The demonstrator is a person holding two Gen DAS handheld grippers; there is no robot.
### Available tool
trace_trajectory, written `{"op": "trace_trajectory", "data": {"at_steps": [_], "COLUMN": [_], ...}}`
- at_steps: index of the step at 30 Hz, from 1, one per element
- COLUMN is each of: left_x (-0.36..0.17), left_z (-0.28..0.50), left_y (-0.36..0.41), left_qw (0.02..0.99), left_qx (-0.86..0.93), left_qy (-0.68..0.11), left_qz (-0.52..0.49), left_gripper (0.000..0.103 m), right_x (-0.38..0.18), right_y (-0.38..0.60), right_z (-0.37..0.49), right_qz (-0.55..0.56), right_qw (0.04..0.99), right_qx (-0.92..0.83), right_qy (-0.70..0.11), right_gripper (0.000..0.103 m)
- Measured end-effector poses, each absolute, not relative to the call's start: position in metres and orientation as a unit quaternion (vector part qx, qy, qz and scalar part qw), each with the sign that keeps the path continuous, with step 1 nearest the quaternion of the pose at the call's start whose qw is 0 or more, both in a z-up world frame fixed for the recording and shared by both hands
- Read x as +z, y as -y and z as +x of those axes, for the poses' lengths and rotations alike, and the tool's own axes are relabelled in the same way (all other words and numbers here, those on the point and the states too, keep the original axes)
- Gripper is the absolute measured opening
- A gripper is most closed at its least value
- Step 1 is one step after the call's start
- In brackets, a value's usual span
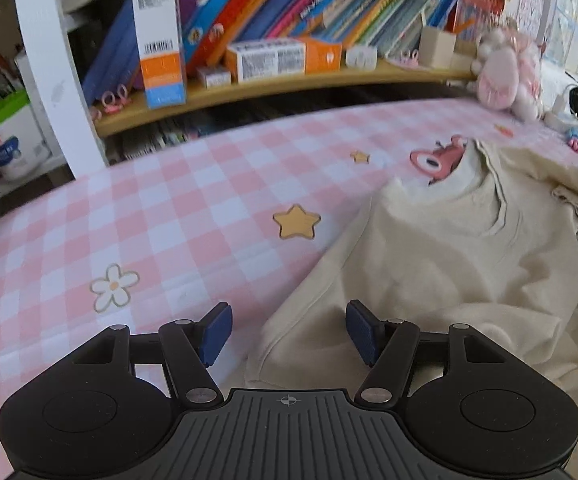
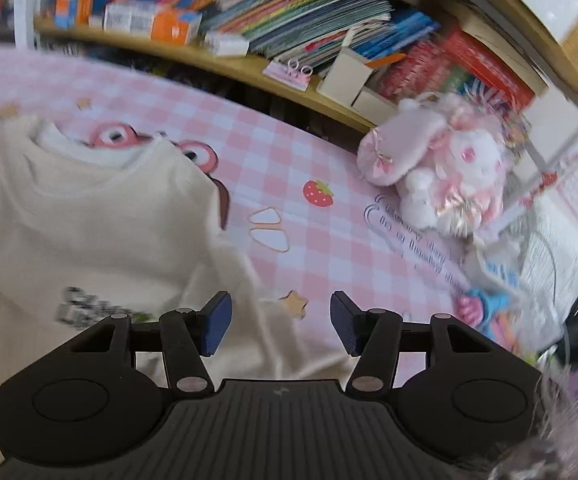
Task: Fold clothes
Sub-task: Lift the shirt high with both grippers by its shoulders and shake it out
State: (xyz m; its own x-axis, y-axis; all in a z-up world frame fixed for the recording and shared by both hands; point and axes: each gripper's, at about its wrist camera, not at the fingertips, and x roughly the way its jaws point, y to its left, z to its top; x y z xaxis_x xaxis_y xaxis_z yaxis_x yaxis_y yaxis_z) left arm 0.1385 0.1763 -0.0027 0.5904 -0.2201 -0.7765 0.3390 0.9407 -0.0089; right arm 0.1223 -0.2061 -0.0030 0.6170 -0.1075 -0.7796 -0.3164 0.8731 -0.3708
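Cream shirt [image 1: 449, 264]: lies rumpled on the pink checked cloth [image 1: 129, 216], neck toward the bookshelf [image 1: 273, 84].
Left gripper [image 1: 289, 334]: jaws apart, empty, above the shirt's edge.
Right gripper [image 2: 281, 322]: jaws apart, empty, beside the shirt's edge.
Plush toy [image 2: 441, 168]: against the shelf.

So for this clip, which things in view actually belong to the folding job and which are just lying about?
Part of the job:
- cream sweatshirt
- left gripper, open and empty
- right gripper, open and empty

Just lying about:
- pink plush toy
- books and boxes on the shelf
- pink checked cloth beneath
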Motion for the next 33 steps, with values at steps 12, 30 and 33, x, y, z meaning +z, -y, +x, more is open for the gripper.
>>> {"op": "trace_trajectory", "data": {"at_steps": [12,30,33], "left_x": [0.036,0.230,0.259], "left_z": [0.105,-0.115,-0.139], "left_y": [-0.166,-0.082,-0.074], "left_qw": [0.915,0.975,0.970], "left_qx": [-0.074,0.178,0.201], "left_qy": [-0.388,-0.007,0.054], "left_qz": [0.085,0.136,0.128], "left_gripper": [0.004,0.005,0.005], "right_x": [-0.015,0.192,0.225], "right_y": [0.231,0.355,0.366], "right_z": [0.148,-0.030,-0.046], "right_qz": [-0.179,-0.002,0.017], "right_qw": [0.874,0.971,0.965], "right_qx": [0.115,0.233,0.260], "right_qy": [-0.436,-0.061,0.007], "right_gripper": [0.001,0.001,0.001]}}
